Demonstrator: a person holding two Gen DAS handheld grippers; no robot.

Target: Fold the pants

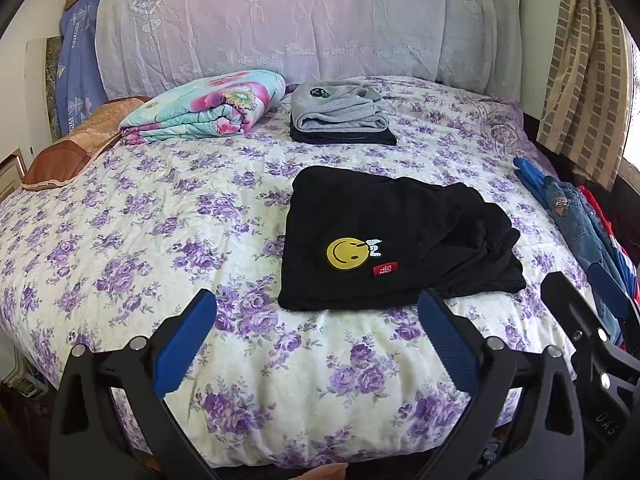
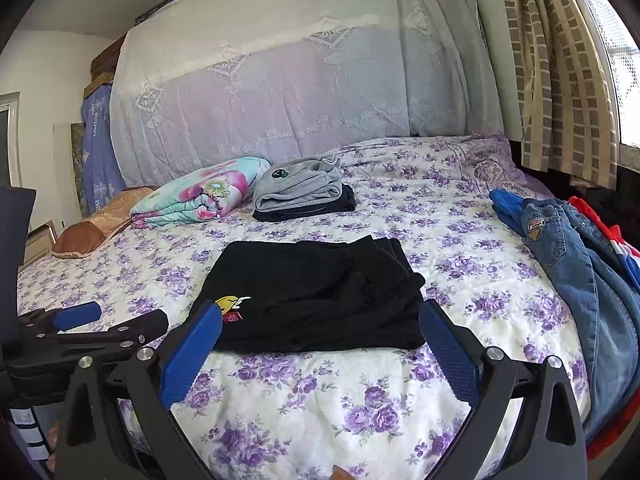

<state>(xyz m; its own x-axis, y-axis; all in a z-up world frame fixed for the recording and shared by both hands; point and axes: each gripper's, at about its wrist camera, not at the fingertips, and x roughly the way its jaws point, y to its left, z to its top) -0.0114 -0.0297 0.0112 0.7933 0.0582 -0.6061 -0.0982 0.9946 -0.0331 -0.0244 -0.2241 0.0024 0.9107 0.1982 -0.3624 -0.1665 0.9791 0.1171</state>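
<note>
Hovering grippers: the left gripper (image 1: 316, 312) and the right gripper (image 2: 320, 324) both hang over the near edge of the bed (image 1: 248, 360), jaws spread wide, nothing between them.
Task item: the black pants (image 1: 384, 236) lie mid-bed, just beyond both sets of blue pads (image 1: 186, 344), not touched by either.
State of the fold: the pants already sit as a compact, layered rectangle, smiley patch (image 1: 346, 254) facing up; the layers at the right edge look a little staggered.
Done: judging by the shape, the folding of this pair seems finished or nearly so.
Left: perhaps squaring the loose right edge, then moving it to the stack; the jeans (image 2: 576, 256) and other clothes at the right side look unfolded.
Farther back: grey folded pants (image 1: 336, 108) rest on a dark garment, beside a floral quilt (image 1: 208, 104).
Left view only: the patch and red label in full.
Right view only: the jeans pile in full, and the left gripper's body beside it.
</note>
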